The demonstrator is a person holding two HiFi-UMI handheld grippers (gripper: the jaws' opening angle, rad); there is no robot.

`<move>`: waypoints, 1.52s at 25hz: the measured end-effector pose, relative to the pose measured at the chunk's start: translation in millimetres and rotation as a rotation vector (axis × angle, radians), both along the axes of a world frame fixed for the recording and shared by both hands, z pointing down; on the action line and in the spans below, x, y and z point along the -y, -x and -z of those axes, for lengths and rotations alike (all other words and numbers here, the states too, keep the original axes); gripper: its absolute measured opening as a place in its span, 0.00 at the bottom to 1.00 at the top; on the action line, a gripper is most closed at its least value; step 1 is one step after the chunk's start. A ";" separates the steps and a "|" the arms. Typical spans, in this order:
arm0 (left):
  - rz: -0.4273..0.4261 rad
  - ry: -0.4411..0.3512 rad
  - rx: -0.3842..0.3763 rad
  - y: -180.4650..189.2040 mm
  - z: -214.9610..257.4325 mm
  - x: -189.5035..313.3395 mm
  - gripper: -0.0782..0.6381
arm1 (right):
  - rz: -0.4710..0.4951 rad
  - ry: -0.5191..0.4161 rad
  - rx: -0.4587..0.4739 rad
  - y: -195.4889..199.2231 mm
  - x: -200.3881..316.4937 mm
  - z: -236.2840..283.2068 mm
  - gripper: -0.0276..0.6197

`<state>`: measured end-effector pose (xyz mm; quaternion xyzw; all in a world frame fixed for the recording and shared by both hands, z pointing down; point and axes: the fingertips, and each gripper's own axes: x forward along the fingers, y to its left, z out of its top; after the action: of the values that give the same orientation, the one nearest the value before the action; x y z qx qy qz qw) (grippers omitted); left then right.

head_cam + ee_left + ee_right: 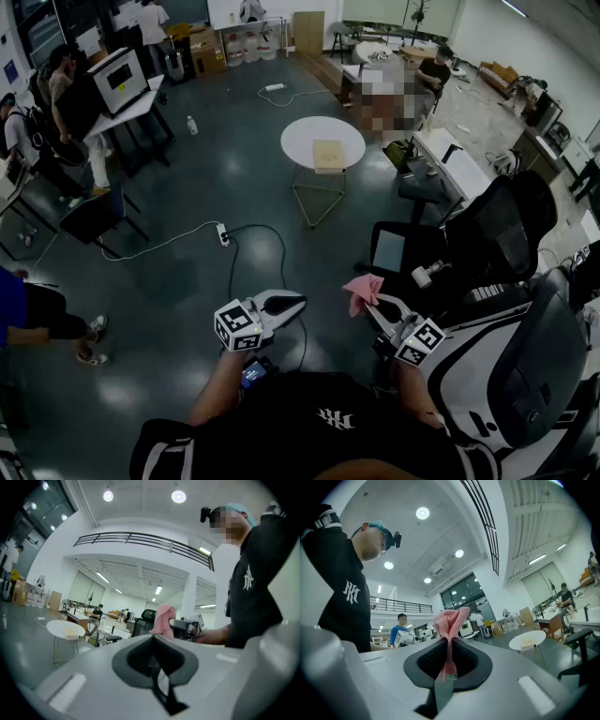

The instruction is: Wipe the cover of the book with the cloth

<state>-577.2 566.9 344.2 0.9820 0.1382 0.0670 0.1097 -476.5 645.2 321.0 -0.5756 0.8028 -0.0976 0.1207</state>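
A tan book lies on a small round white table a few steps ahead of me. Both grippers are held up in the air, well short of it. My right gripper is shut on a pink cloth, which bunches up above its jaws. My left gripper is shut with nothing in it. In the left gripper view the cloth and the book both show. The right gripper view has the book far off at the right.
Black office chairs and a desk stand close on my right. A power strip with cables lies on the dark floor between me and the table. Several people stand or sit around the room; one person's legs are at my left.
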 end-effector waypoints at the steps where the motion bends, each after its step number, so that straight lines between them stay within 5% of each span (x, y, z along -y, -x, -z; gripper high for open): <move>1: 0.009 -0.010 -0.011 -6.9 5.3 -1.7 0.12 | 0.006 -0.015 -0.017 -6.9 -0.9 8.8 0.08; 25: 0.016 0.008 -0.024 -92.7 17.1 -59.2 0.11 | 0.019 -0.070 -0.060 -82.5 -51.9 15.9 0.08; 38: 0.081 -0.010 0.010 -78.9 14.3 -76.9 0.11 | 0.045 -0.095 -0.018 -95.1 -59.1 7.6 0.08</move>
<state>-498.3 643.8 329.9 0.9870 0.0975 0.0679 0.1081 -381.4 704.2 313.3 -0.5520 0.8203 -0.0571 0.1385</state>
